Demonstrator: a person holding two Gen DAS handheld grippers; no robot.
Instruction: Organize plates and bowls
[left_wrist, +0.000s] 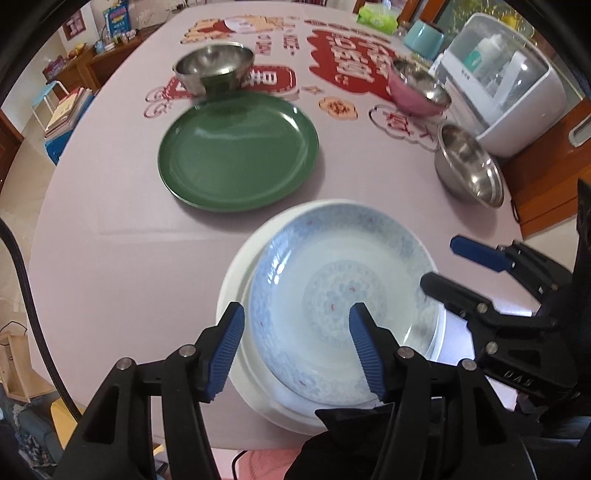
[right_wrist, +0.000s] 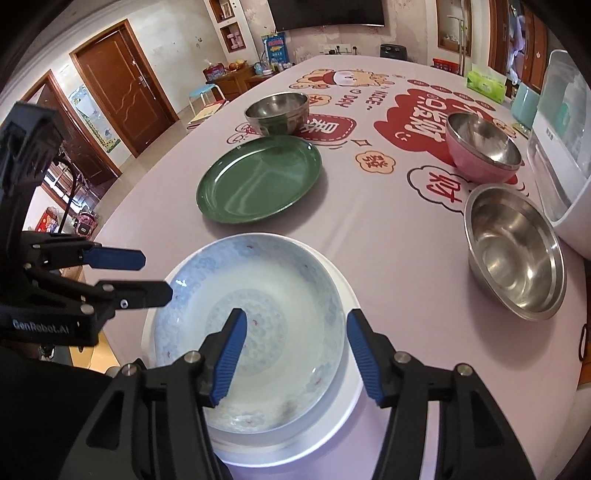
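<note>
Covering white plate (left_wrist: 236, 280) | blue plate (left_wrist: 332, 295); only rim shows

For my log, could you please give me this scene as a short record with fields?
stack: blue patterned plate resting on white plate
loose plate: green plate, apart from the stack
bowls: steel bowl behind green plate; pink bowl; steel bowl at right
left gripper: open, empty, over stack
right gripper: open, empty, over stack
surface: table
</note>
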